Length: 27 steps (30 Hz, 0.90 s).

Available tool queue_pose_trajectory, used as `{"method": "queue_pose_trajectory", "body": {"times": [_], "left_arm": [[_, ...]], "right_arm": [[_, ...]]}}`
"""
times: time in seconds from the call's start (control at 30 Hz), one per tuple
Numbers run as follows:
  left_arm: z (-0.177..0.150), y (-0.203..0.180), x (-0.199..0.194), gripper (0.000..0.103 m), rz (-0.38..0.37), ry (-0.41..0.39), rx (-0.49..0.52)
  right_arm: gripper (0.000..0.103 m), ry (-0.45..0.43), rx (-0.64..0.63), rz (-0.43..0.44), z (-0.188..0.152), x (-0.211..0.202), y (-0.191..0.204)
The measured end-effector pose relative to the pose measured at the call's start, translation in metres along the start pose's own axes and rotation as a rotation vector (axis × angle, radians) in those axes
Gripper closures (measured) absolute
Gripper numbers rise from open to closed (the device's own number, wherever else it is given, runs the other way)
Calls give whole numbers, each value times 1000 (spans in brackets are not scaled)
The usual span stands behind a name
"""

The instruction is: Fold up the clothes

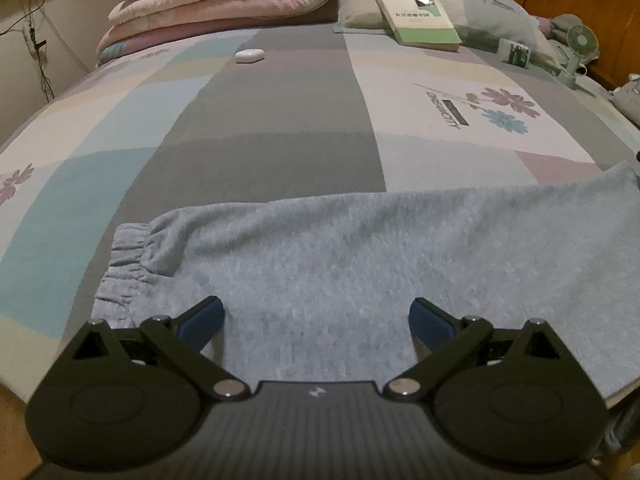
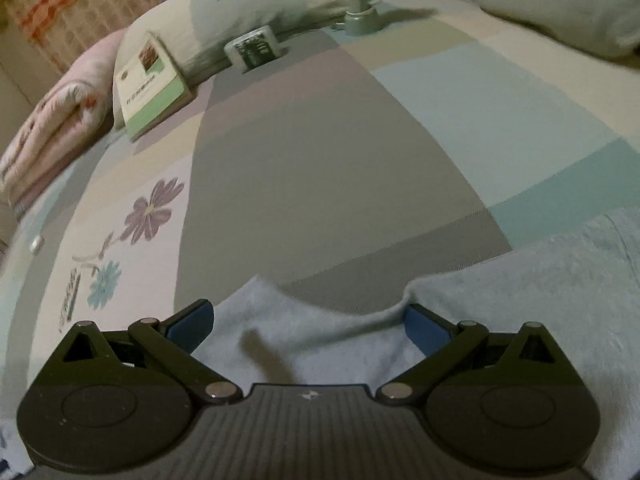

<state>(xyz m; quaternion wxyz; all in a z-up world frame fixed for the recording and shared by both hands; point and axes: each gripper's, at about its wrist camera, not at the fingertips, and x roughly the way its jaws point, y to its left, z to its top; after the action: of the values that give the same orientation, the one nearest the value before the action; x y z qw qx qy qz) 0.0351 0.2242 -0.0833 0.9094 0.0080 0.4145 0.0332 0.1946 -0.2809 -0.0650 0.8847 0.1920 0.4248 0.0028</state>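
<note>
Light blue-grey sweatpants [image 1: 360, 248] lie flat across the near part of the bed, with an elastic cuff [image 1: 124, 264] at the left. My left gripper [image 1: 318, 320] hovers open over the leg just right of that cuff, nothing between its blue pads. In the right wrist view the same sweatpants [image 2: 540, 300] show a dipped, wrinkled edge. My right gripper [image 2: 308, 322] stands open astride that edge, with fabric lying between the pads [image 2: 426, 330] but not pinched.
The bed has a patchwork sheet [image 1: 272, 120] in grey, blue and white. At its head are a pink folded quilt [image 1: 224, 4], a pillow with a book [image 1: 416, 12], a small box [image 1: 516, 52], a green desk fan [image 1: 580, 48] and a white case [image 1: 250, 55].
</note>
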Motion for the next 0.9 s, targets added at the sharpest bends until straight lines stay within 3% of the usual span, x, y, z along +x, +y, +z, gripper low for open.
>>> {"method": "queue_pose_trajectory", "body": {"times": [0.3, 0.43, 0.6, 0.8, 0.9], "left_arm": [[5, -4, -4, 4, 12, -3, 11], [5, -7, -2, 4, 6, 6, 20], [5, -7, -7, 4, 3, -1, 29], [2, -13, -4, 4, -7, 4, 54], [-3, -17, -2, 4, -12, 10, 70]], "right_arm": [[0, 3, -60, 54, -1, -1, 15], [0, 70, -64, -1, -8, 18, 18], [0, 23, -111, 9, -26, -29, 20], [0, 1, -270, -181, -66, -78, -7], [0, 62, -292, -250, -89, -75, -25]]}}
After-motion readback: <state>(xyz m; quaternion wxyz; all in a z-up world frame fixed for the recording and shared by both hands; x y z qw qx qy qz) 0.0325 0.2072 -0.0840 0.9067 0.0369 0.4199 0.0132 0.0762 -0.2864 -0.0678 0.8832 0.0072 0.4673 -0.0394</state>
